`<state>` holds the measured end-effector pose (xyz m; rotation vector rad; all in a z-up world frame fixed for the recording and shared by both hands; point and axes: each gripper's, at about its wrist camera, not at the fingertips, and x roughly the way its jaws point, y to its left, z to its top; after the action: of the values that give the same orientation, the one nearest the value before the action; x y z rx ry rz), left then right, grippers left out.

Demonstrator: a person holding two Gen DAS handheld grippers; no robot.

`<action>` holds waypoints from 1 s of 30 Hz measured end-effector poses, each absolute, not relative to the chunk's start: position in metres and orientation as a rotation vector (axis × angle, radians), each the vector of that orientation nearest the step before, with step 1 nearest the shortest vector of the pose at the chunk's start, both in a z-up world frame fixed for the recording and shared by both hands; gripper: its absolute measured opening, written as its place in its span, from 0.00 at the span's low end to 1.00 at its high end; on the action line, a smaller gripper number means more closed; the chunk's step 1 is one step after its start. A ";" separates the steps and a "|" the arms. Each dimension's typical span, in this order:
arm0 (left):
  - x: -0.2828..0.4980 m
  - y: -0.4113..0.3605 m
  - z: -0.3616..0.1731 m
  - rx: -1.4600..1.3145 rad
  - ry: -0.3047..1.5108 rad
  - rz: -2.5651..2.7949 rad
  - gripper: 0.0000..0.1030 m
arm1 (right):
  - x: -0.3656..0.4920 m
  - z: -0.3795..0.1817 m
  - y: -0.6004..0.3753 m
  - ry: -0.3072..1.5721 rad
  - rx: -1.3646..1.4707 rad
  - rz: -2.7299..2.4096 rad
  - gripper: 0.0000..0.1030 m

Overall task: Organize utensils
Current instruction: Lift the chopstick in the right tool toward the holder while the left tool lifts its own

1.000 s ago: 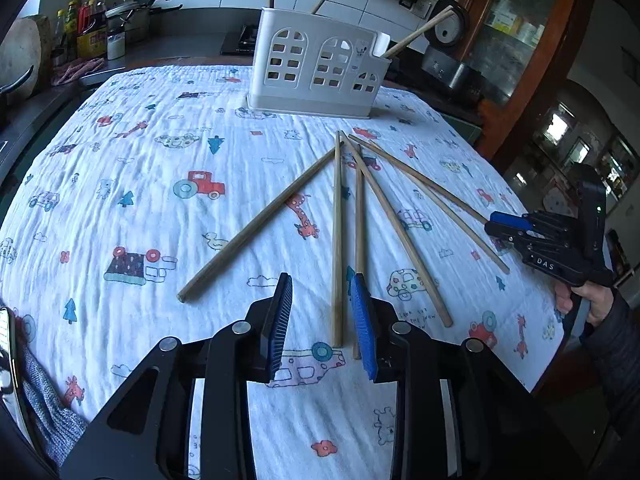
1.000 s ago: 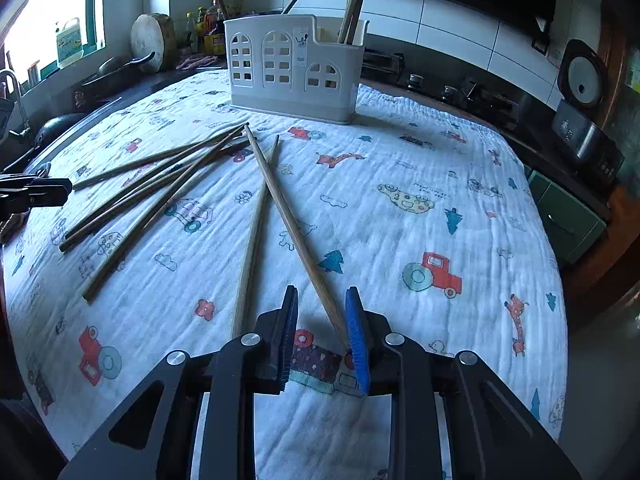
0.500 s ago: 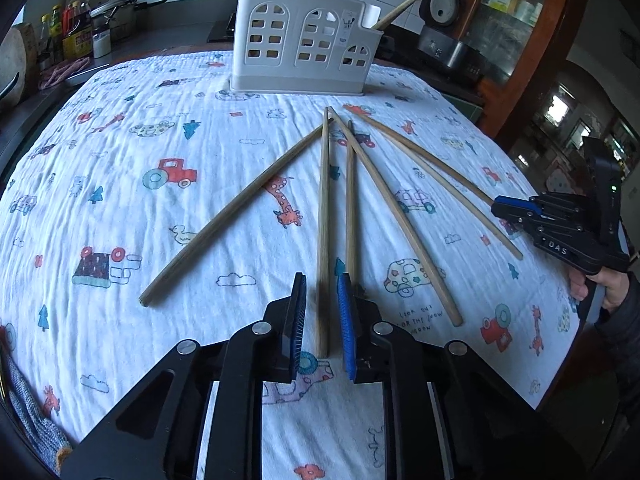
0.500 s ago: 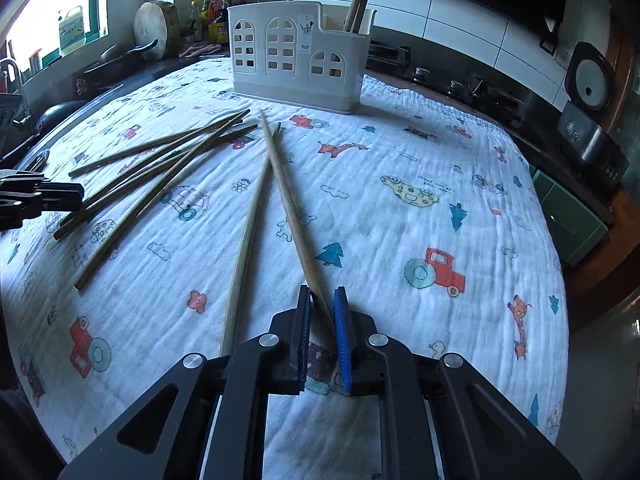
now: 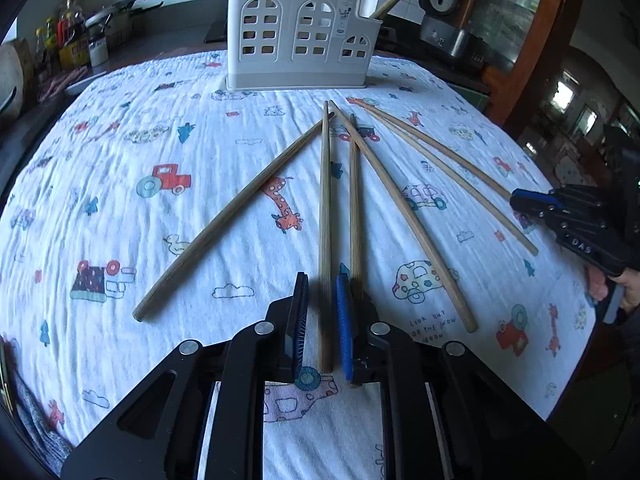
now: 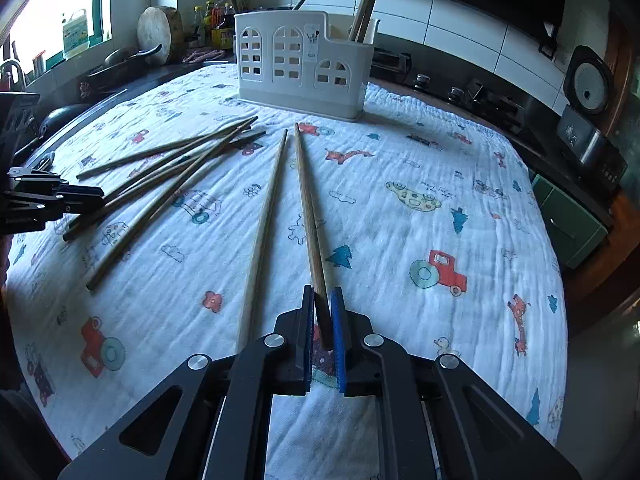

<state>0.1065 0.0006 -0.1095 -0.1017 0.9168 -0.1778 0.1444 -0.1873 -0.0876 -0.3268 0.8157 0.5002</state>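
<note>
Your left gripper [image 5: 322, 326] — fingers closed on one long wooden chopstick [image 5: 325, 216]. Your right gripper [image 6: 322, 334] — fingers clamped on another wooden chopstick [image 6: 308, 208]. Both sticks lie on the bench's white cartoon-print cloth [image 5: 120, 184], tips toward the white perforated plastic utensil holder [image 5: 300, 36].

Bright window [image 6: 44, 20] daylight, dim curved fisheye edges, perhaps slight blur.

Six wooden chopsticks [image 5: 326, 216] fan flat before the white holder [image 5: 300, 36].
</note>
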 end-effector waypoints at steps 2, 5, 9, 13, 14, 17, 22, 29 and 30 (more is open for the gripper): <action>0.108 0.001 -0.109 -0.104 0.918 -0.174 0.06 | 0.140 -0.083 -0.188 0.804 -0.315 0.497 0.08; 0.106 0.003 -0.105 -0.124 0.913 -0.185 0.06 | 0.133 -0.072 -0.188 0.777 -0.291 0.498 0.08; 0.099 0.007 -0.091 -0.120 0.882 -0.184 0.06 | 0.123 -0.052 -0.188 0.730 -0.271 0.499 0.07; 0.091 0.012 -0.068 -0.119 0.822 -0.184 0.06 | 0.114 -0.024 -0.186 0.666 -0.247 0.498 0.07; 0.089 0.014 -0.059 -0.117 0.801 -0.186 0.06 | 0.112 -0.019 -0.185 0.654 -0.248 0.497 0.06; 0.083 0.017 -0.035 -0.102 0.739 -0.189 0.06 | 0.110 0.000 -0.181 0.622 -0.242 0.493 0.06; 0.078 0.022 0.007 -0.096 0.633 -0.216 0.06 | 0.113 0.030 -0.171 0.589 -0.215 0.490 0.06; 0.091 0.024 0.035 -0.079 0.592 -0.244 0.06 | 0.126 0.070 -0.151 0.556 -0.221 0.507 0.06; 0.096 0.025 0.037 -0.082 0.598 -0.243 0.06 | 0.128 0.074 -0.149 0.554 -0.227 0.504 0.06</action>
<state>0.0959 0.0251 0.0366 -0.0815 0.5981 -0.2431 0.1280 -0.1491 0.0739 -0.2270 0.5540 0.5041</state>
